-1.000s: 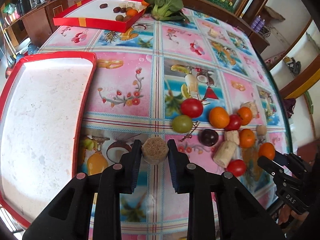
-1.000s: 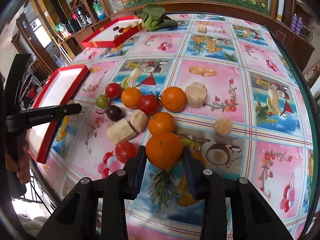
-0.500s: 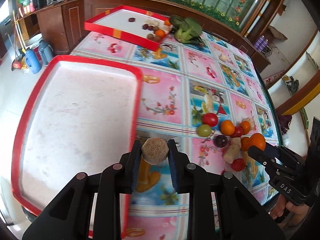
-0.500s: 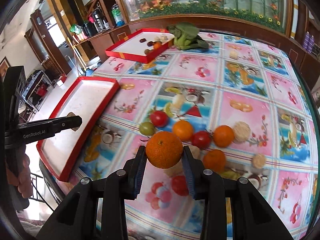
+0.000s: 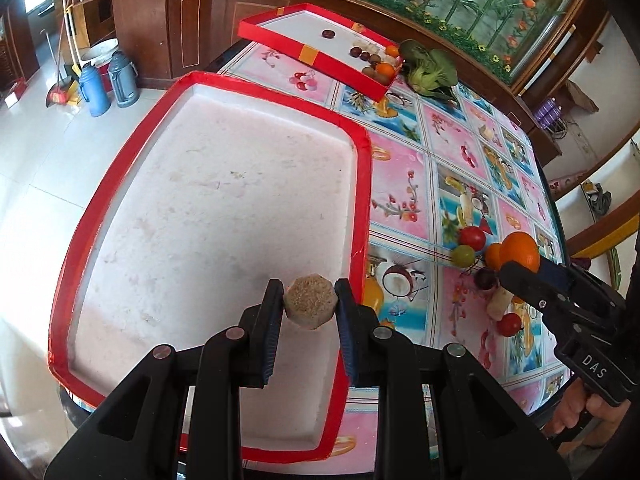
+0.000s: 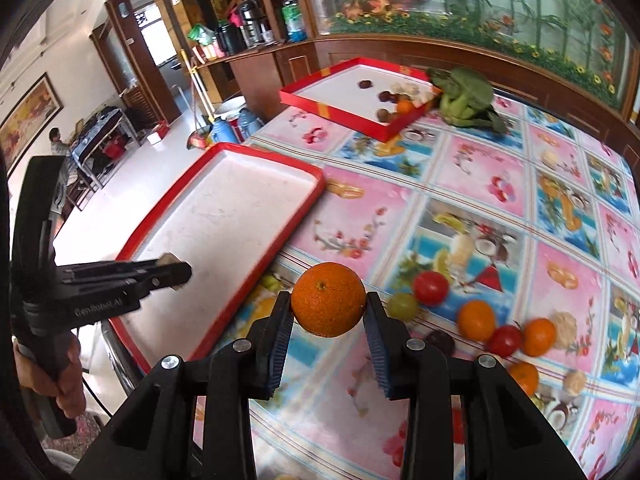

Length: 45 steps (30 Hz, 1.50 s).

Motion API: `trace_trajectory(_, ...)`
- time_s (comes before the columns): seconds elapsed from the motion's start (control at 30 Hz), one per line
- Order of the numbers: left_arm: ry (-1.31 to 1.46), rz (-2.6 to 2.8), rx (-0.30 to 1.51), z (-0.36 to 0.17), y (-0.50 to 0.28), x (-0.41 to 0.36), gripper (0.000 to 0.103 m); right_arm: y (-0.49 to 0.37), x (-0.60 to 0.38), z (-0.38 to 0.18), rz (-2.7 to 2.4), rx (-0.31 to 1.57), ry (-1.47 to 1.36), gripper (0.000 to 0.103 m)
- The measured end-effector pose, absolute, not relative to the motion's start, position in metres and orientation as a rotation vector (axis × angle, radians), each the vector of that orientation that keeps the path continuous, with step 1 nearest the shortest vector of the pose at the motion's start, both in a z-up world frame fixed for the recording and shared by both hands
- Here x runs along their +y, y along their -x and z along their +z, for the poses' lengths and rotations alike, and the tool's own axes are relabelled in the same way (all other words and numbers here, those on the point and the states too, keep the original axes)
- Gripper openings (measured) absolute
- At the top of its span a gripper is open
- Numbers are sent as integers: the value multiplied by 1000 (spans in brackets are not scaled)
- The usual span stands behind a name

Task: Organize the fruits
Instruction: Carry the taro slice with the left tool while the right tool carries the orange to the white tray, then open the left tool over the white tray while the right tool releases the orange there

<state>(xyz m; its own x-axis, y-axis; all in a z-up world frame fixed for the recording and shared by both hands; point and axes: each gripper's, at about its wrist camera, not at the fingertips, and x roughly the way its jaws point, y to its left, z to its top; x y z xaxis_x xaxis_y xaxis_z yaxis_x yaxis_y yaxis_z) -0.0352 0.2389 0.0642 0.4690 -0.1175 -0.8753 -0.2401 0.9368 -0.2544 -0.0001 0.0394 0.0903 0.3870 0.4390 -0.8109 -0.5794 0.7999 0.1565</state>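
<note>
Orange [image 6: 328, 299] fills right gripper [image 6: 327, 312]; left gripper [image 5: 308, 306] clamps a grainy, perhaps cake-like block [image 5: 308, 303].

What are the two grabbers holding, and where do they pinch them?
The left gripper pinches a tan faceted block by its two opposite sides. The right gripper squeezes an orange on its left and right sides, near the middle.
</note>
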Motion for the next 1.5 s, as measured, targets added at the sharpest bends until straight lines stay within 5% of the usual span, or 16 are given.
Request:
trace_trajectory(1.1, 384, 70, 1142, 42, 42, 252, 24, 9, 64, 91, 699, 967, 197, 36)
trace_trajectory(1.5, 419, 61, 1180, 26, 53, 257, 24, -14, 130, 62, 851, 1107, 213, 36)
